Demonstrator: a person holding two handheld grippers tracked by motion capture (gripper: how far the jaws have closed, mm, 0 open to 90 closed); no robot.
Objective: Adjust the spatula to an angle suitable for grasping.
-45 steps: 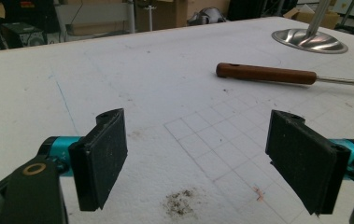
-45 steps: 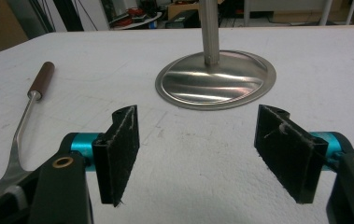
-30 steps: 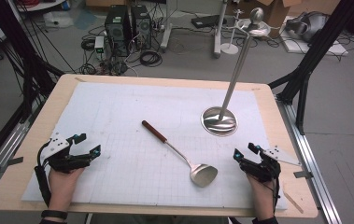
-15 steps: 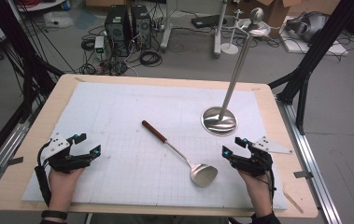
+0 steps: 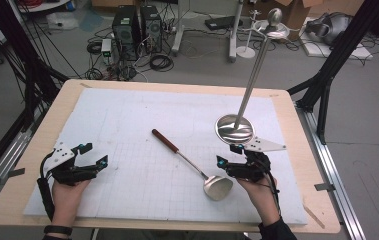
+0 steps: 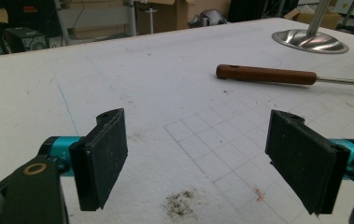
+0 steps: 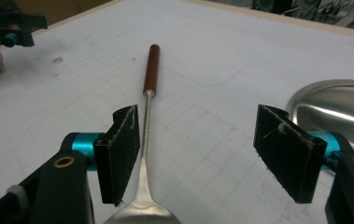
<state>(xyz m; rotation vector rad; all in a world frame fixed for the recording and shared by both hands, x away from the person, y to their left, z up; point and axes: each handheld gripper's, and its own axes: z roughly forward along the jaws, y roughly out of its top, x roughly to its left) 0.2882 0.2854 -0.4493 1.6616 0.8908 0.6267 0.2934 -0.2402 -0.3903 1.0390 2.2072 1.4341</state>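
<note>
The right gripper (image 5: 229, 156) is moving in, jaws wide, over the ladle (image 5: 217, 186). The left gripper (image 5: 92, 154) is waiting, open, on the desk (image 5: 177, 86). A pickup is likely starting.

Both grippers, the left gripper (image 5: 88, 156) and the right gripper (image 5: 228, 154), are black with teal fittings, brass-ringed screws, flat rubbery jaws, grey three-cornered plates and trailing black cables.

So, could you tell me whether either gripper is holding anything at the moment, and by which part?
Nothing is held. The left gripper and the right gripper both stand open, and the spoon lies free on the table.
</note>
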